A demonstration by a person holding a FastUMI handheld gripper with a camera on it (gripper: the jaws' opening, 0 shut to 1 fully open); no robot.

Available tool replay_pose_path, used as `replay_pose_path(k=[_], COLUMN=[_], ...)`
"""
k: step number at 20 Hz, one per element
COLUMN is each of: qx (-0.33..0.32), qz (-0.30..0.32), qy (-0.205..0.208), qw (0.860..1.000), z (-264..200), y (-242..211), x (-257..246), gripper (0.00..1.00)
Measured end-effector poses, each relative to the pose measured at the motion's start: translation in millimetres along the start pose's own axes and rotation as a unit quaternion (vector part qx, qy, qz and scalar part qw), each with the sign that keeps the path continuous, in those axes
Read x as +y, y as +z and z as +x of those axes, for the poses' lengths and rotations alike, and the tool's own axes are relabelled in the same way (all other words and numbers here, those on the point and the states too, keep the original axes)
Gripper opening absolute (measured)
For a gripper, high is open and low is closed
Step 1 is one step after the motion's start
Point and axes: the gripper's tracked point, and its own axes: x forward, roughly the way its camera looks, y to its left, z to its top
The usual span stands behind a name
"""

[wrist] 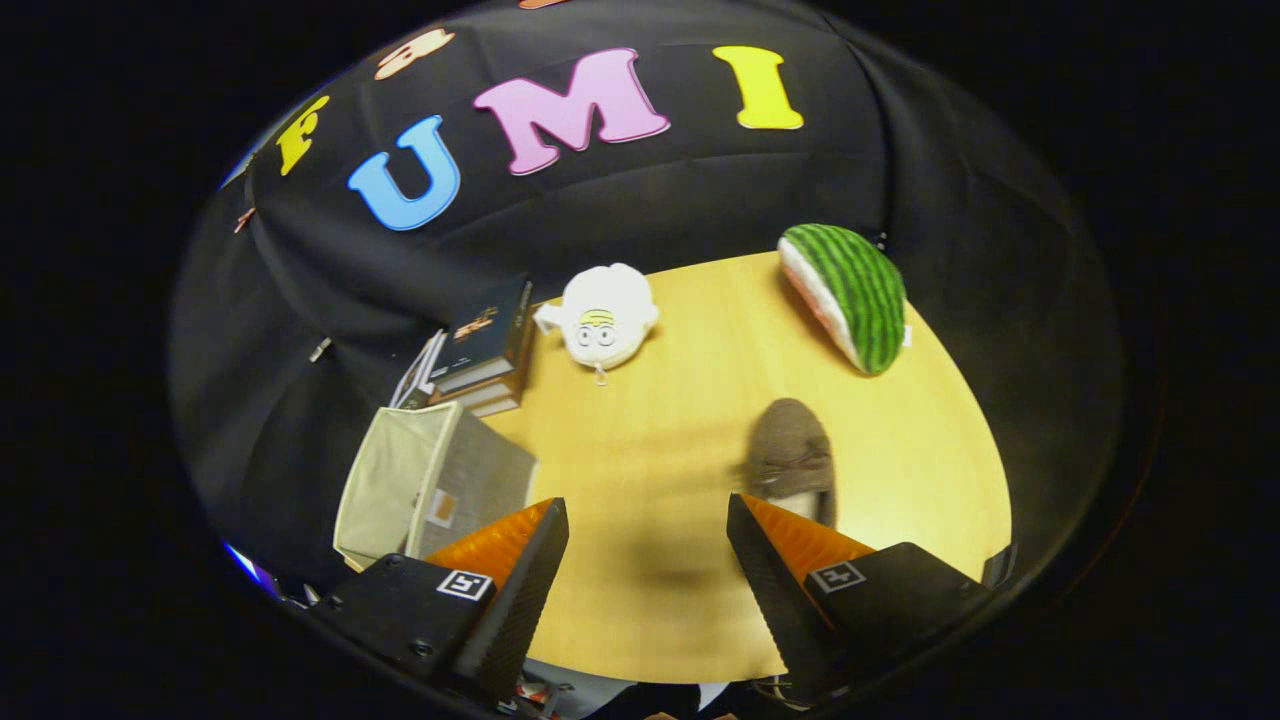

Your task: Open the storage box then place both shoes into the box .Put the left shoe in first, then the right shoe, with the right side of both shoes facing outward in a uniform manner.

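Storage box (420, 480): lower left of the frame, just beyond the left finger; a pale fabric box that looks already open, its inside showing no shoe that I can make out.
Books (490, 350): a small stack behind the box, left of centre.
White plush toy (603, 318): upper centre, on the wooden table (650, 450), well apart from the box.
Gripper (648, 530): fingers spread wide apart, nothing between them but bare table.
Brown shoe (792, 458): right of centre, just ahead of the right finger and partly behind its tip; whether they touch cannot be told.
Watermelon-slice plush (848, 292): upper right, at the table's far edge.
Step in hand: judged to be going for a shoe, the box being open.
Next move: likely swing right to centre the shoe between the fingers, close on it, then carry it left to the box; which shoe of the pair this is cannot be told.
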Motion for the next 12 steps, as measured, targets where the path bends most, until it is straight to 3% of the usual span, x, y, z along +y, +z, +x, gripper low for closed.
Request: replay_pose_path(k=[5,12], qx=[0.016,0.058], qz=[-0.011,-0.029], qy=[-0.052,-0.026], qw=[0.998,0.998], z=[13,30], y=[-8,-46], x=[-88,-122], gripper=[0.99,0.98])
